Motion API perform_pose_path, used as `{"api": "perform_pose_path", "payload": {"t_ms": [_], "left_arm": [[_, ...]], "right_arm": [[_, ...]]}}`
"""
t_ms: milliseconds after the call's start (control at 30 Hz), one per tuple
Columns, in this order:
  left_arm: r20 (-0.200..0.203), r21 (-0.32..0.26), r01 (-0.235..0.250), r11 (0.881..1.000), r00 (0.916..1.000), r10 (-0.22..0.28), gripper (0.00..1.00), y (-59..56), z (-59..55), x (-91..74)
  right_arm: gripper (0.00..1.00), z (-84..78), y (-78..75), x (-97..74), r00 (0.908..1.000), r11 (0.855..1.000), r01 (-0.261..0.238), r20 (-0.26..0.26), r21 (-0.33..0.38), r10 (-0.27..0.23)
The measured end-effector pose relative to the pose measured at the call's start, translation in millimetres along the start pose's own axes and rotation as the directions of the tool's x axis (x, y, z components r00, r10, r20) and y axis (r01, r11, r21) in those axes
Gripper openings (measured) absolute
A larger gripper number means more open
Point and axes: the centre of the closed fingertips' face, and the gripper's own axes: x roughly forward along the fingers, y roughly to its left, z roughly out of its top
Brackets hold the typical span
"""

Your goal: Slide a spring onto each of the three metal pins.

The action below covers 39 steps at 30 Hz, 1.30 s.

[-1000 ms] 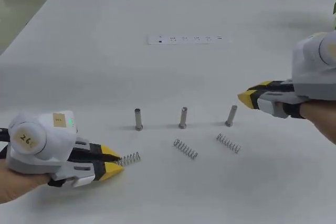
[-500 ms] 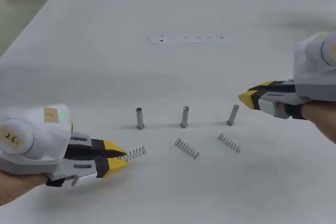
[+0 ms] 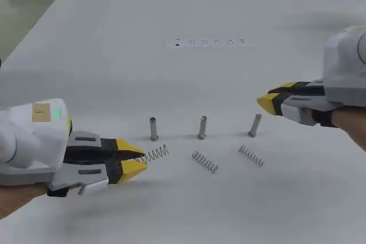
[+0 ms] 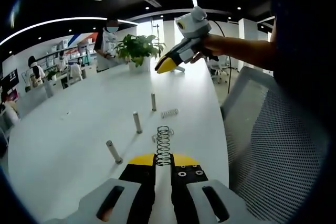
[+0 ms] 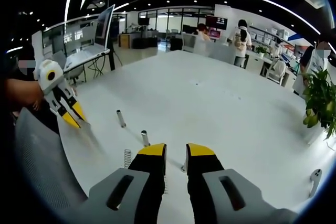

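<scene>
The left gripper (image 3: 139,160) had its jaws pressed on one end of the held spring (image 3: 154,154). The rest of that spring stuck straight out past the yellow tips. Its free end was close to the foot of the left pin (image 3: 153,128). I could not tell if that end touched the table (image 3: 189,84). In the left gripper view the held spring (image 4: 164,145) rose up from the left gripper (image 4: 164,159), pinched tight between the two tips.

The right gripper (image 3: 264,102) hung in the air, up and to the right of the right pin (image 3: 255,125), and did not touch it. In its own view the right gripper (image 5: 176,151) had its jaws a little way apart, with nothing between them.

The three pins stood up straight in a row, well apart from each other, with the middle pin (image 3: 202,127) between the other two. All three pins were bare. The middle spring (image 3: 204,162) lay flat just in front of the middle pin. The right spring (image 3: 251,156) lay flat just in front of the right pin.

Behind the pins there was a wide stretch of bare table, all the way to the power strip (image 3: 209,42). There was bare table in front of the springs too. In the left gripper view the table's edge ran along the person's side of the springs, and a grey mesh chair (image 4: 262,129) stood just past it.
</scene>
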Motion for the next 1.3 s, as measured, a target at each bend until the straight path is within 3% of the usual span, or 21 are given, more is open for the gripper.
{"api": "perform_pose_path", "payload": {"t_ms": [367, 700, 767, 1300], "left_arm": [[0.008, 0.014, -0.003, 1.000, 1.0000, 0.003, 0.02, 2.4, 5.9, -0.8], [0.005, 0.018, -0.005, 1.000, 1.0000, 0.005, 0.02, 4.8, 7.0, 0.3], [0.007, 0.018, -0.006, 1.000, 1.0000, 0.006, 0.02, 5.3, 8.0, 0.4], [0.012, 0.027, -0.007, 1.000, 0.9999, 0.007, 0.02, 5.6, 13.2, -0.3]], "right_arm": [[0.13, 7.2, 9.3, -5.9, 0.9996, 1.000, -0.021, 0.020, -0.014, 0.021], [0.15, 7.1, 22.1, -10.0, 0.9968, 0.997, -0.072, 0.033, -0.029, 0.073], [0.16, 8.2, 27.4, -11.0, 0.9935, 0.994, -0.104, 0.045, -0.024, 0.105], [0.19, 14.3, 55.7, -17.3, 0.9757, 0.973, -0.209, 0.049, -0.095, 0.214]]}}
